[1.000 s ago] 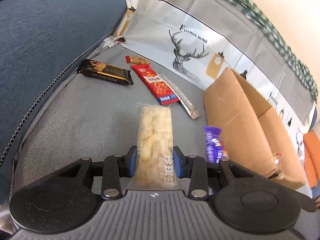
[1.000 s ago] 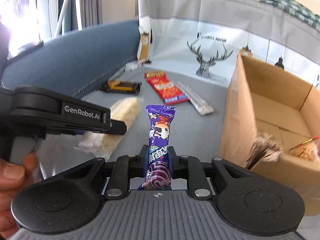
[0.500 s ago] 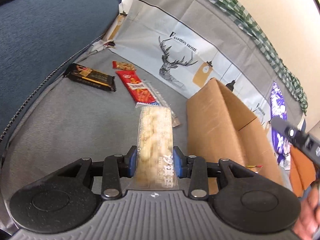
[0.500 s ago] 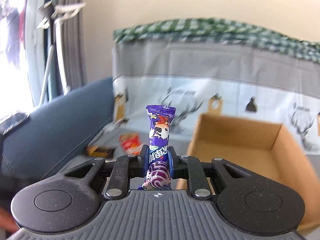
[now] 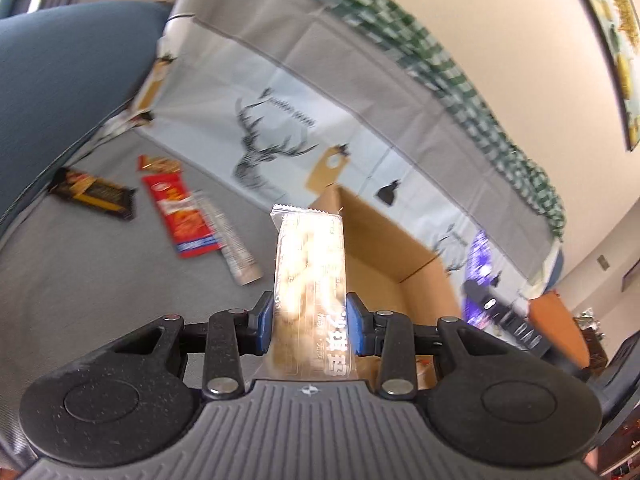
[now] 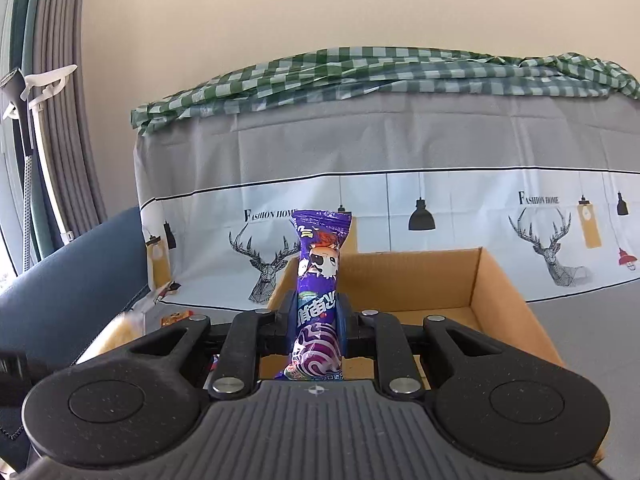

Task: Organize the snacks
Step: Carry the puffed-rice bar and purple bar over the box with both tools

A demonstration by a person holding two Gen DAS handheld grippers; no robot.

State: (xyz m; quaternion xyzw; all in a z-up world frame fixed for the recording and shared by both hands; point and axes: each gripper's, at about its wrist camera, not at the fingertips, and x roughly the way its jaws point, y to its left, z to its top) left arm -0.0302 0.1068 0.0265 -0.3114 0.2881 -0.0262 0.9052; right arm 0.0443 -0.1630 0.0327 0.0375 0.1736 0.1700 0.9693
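My left gripper (image 5: 310,322) is shut on a clear-wrapped pale snack bar (image 5: 308,264), held above the grey sofa seat beside the open cardboard box (image 5: 384,248). In the right wrist view my right gripper (image 6: 316,316) is shut on a purple candy packet (image 6: 320,256) that stands upright over the near side of the cardboard box (image 6: 500,292). The purple packet (image 5: 482,252) also shows blurred at the right of the left wrist view. On the seat lie a dark bar (image 5: 94,192), a red packet (image 5: 182,212), a small orange packet (image 5: 158,164) and a silvery stick (image 5: 232,240).
A deer-print cloth (image 6: 440,208) with a green checked cloth (image 6: 360,72) on top drapes the sofa back behind the box. A blue cushion (image 5: 60,80) bounds the seat at the left. Curtains (image 6: 56,120) hang at the far left.
Both grippers rose with their snacks. The right one swung from above the seat to over the box; the left view now looks higher, toward the box and the wall.
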